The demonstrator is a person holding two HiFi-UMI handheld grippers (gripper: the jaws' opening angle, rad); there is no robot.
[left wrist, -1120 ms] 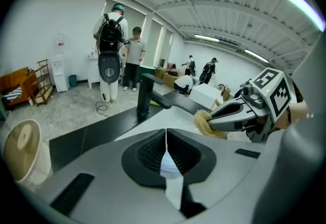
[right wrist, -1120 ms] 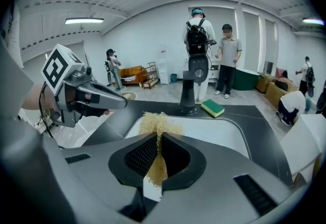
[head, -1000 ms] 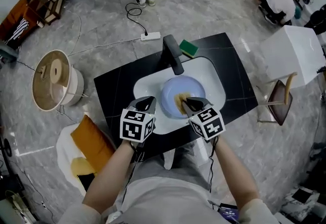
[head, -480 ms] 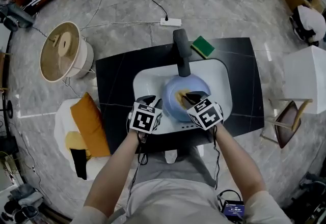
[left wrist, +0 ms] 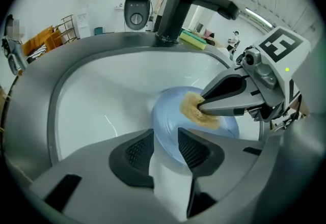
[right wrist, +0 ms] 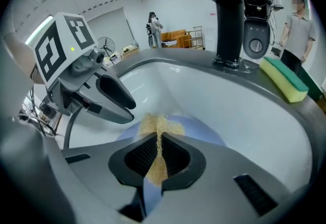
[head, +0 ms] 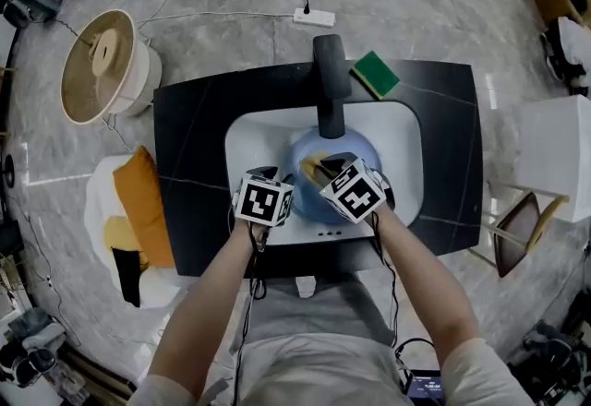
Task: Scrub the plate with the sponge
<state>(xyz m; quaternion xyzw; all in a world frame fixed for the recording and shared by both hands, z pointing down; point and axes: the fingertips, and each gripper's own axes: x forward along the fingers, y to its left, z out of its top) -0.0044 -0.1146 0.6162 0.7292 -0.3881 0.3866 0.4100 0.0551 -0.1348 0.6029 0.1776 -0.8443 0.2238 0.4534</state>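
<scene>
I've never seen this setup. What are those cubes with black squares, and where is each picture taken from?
No robot: a person holds a two-jawed gripping tool in each hand; the cubes are part of them. One camera sits on the person's head, looking down; the other two ride on the tools. Below is a black counter with a white sink, a tap and a green sponge. A blue plate lies in the sink. The right gripper pinches a tan sponge over the plate. On the left gripper the jaws have just been opening and hold nothing; the plate's rim lies ahead.
</scene>
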